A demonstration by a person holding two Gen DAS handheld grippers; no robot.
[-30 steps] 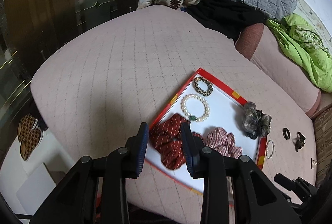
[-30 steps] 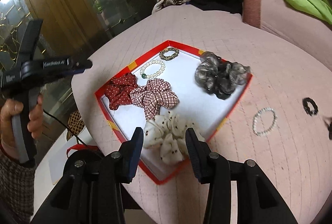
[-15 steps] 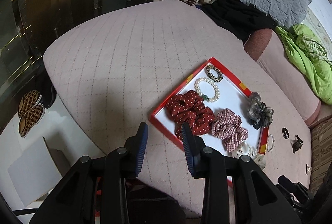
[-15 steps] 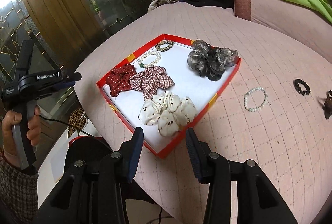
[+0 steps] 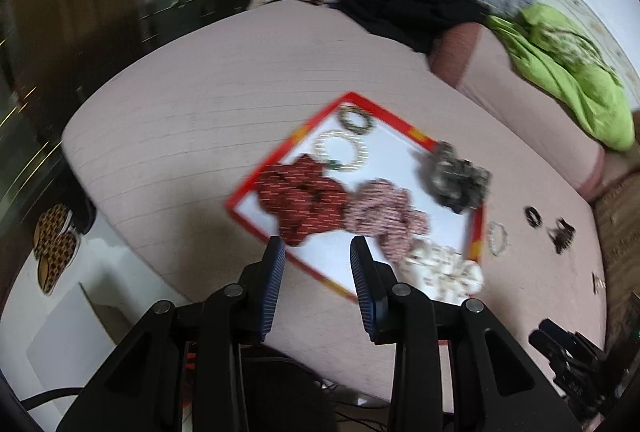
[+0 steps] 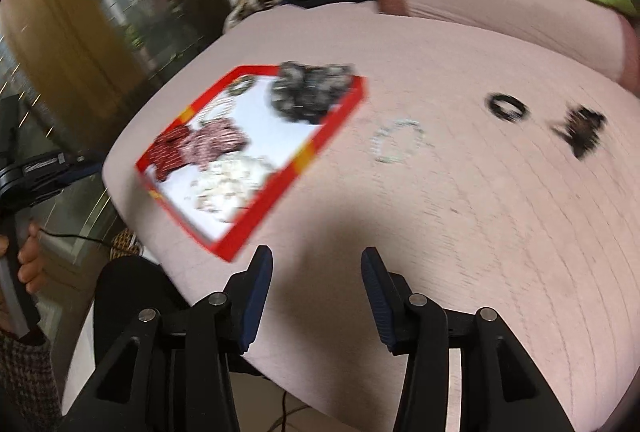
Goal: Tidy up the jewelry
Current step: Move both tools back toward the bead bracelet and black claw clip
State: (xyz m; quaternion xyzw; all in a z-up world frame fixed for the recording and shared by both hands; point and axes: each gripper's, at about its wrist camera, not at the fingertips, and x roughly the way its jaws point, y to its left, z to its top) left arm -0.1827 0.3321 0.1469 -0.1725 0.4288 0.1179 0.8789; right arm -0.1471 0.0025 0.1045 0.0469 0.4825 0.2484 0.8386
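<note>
Pink quilted bed (image 6: pixel 480 232) fills both views, frames smeared w/ motion blur. Left side: left gripper (image 5: pixel 318 252) hangs above near corner of red-rimmed tray (image 5: pixel 256 179), fingers spread, nothing between them. Tray sits toward bed's left edge & holds what's sorted so far: red dotted scrunchie (image 5: pixel 300 200), plaid scrunchie (image 5: pixel 384 216), cream scrunchie (image 5: pixel 444 268), grey scrunchie (image 5: pixel 456 176), plus pearl bracelet (image 5: pixel 341 150) & a dark bracelet (image 5: pixel 354 120) at far end. Right of tray, loose on quilt, prob. awaiting pickup: a pearl bracelet (image 6: pixel 396 142) just beside rim, then black hair tie (image 6: pixel 506 108), then dark claw clip (image 6: pixel 580 130). Right gripper (image 6: pixel 316 268) also wide apart, empty, pointed toward that loose group — likely next target.
</note>
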